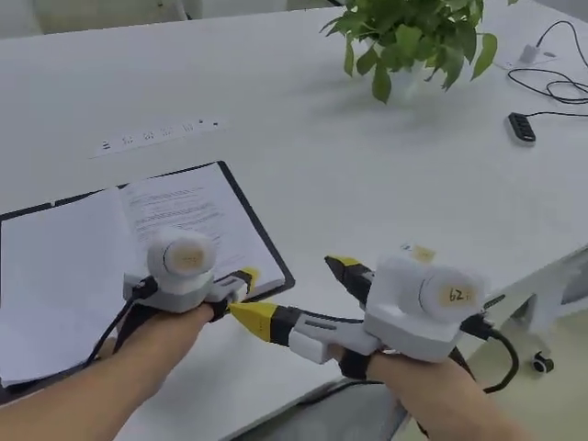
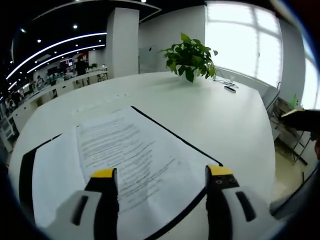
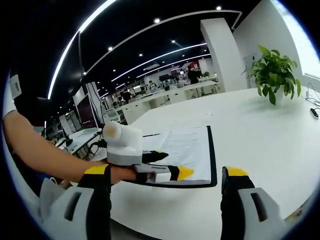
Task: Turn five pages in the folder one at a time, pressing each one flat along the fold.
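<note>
Left gripper (image 2: 162,175) spread, lower centre over page (image 2: 130,150); right gripper (image 1: 288,287) spread, right of folder (image 1: 261,235); risk: pinching several sheets together.

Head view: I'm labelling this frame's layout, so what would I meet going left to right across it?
Open folder → left gripper → right gripper → small black device at the far right.

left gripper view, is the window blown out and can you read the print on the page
Left gripper view: the window is blown out to white; the print on the page shows as soft grey lines, not legible. Head view: light is soft, with a faint shadow beside the plant; the print is blurred there too.
</note>
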Motion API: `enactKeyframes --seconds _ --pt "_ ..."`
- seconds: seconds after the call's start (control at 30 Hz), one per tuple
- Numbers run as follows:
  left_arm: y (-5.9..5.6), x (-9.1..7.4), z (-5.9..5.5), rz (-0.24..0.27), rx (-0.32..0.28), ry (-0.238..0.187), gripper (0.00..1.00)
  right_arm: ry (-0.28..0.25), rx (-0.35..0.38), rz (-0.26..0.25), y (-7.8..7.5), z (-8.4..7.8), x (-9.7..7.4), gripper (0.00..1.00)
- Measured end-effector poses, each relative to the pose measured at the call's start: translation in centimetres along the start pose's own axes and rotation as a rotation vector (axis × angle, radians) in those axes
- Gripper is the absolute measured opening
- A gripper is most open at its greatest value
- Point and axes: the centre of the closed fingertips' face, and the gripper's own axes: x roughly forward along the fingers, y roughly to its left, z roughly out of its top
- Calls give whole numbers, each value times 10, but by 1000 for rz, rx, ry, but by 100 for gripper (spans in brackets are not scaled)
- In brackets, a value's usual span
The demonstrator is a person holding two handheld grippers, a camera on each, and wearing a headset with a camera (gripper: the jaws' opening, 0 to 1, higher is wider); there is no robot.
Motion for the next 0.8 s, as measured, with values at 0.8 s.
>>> enactKeyframes --seconds 0.8 --pt "13 14 -18 46 18 -159 60 9 58 -36 -19 -4 2 87"
